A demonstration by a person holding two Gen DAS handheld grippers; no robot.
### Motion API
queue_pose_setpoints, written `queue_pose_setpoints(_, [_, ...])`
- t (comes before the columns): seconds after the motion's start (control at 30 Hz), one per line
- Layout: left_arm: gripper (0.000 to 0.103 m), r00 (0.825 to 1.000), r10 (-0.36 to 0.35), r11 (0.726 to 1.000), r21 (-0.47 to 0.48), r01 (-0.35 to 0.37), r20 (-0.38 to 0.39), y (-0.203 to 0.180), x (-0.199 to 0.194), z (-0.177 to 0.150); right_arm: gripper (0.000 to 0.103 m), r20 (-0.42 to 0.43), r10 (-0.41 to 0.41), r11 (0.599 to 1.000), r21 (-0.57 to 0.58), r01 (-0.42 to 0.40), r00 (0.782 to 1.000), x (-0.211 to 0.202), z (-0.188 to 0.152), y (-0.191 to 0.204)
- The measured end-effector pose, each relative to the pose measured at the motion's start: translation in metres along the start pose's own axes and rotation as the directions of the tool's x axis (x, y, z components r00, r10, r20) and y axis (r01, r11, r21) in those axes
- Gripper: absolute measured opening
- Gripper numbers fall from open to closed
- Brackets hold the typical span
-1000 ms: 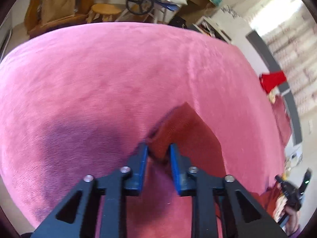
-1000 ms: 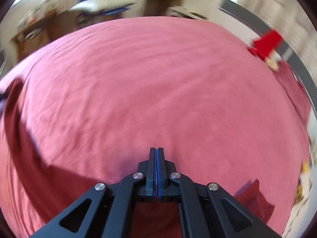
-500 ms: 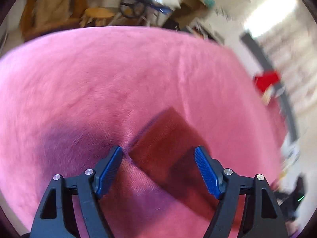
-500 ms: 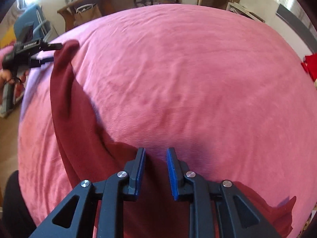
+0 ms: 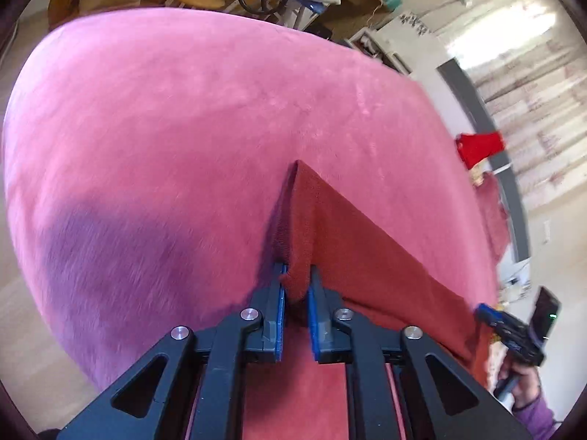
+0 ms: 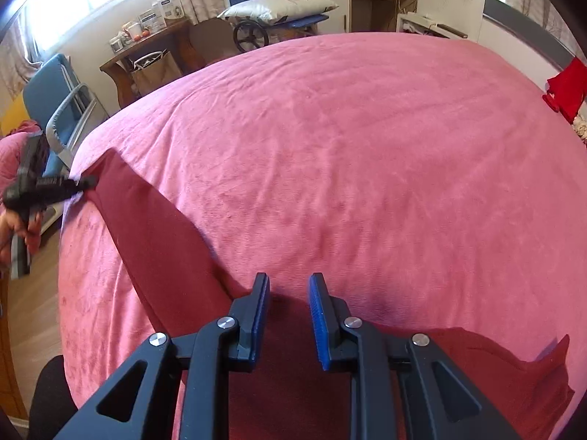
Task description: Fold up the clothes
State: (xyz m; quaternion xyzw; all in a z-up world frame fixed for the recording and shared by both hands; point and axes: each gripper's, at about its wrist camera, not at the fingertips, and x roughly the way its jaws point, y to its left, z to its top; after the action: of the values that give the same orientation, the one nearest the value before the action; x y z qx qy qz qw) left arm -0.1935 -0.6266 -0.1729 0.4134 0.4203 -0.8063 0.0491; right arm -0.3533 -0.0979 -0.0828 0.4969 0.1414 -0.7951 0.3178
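A dark red garment (image 5: 352, 253) lies on the pink bedspread (image 5: 183, 128). My left gripper (image 5: 295, 284) is shut on a raised fold at its corner, and the cloth runs from there to the lower right. In the right wrist view the same garment (image 6: 154, 227) stretches as a long band from the left gripper (image 6: 47, 187) at the bed's left edge down under my right gripper (image 6: 290, 308). The right gripper is open just above the cloth, with nothing between its fingers. The right gripper (image 5: 513, 330) also shows at the left wrist view's right edge, held by a hand.
A bright red cloth (image 6: 567, 84) sits at the bed's far right edge. Beyond the far edge stand a wheeled frame with a pillow (image 6: 279, 11), a wooden table (image 6: 146, 51) and blue chairs (image 6: 55, 102). Wooden floor (image 6: 33, 293) borders the bed's left side.
The left gripper opened wide half a second ago and has now shut on the garment's corner fold. The right gripper went from shut to open and let go of the cloth.
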Motion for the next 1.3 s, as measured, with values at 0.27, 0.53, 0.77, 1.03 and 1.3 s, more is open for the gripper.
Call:
queue_pose_setpoints(0.27, [0.066, 0.995, 0.02, 0.997, -0.073, -0.013, 0.097, 0.007, -0.028, 0.04, 0.022, -0.006, 0.004, 1.0, 0.018, -0.004, 1.0, 0.011, 0.014, 0.007])
queue_pose_setpoints(0.53, [0.086, 0.987, 0.152, 0.98, 0.136, -0.144, -0.05, -0.038, 0.036, 0.084, 0.022, -0.178, -0.005, 0.991, -0.129, -0.018, 0.984, 0.034, 0.018, 0.003])
queue_pose_setpoints(0.77, [0.094, 0.971, 0.221, 0.881, 0.445, -0.161, -0.087, -0.082, 0.059, 0.049, 0.025, -0.262, -0.112, 0.944, -0.329, 0.02, 0.958, 0.054, 0.017, 0.027])
queue_pose_setpoints(1.03, [0.101, 0.968, 0.248, 0.855, 0.476, -0.205, -0.03, -0.097, 0.075, 0.04, 0.026, -0.3, -0.136, 0.925, -0.379, 0.013, 0.944, 0.052, 0.013, 0.038])
queue_pose_setpoints(1.3, [0.015, 0.963, 0.268, 0.838, 0.486, -0.248, 0.031, -0.106, 0.063, 0.065, 0.003, -0.151, -0.272, 0.871, -0.459, 0.176, 0.95, 0.051, 0.001, 0.073])
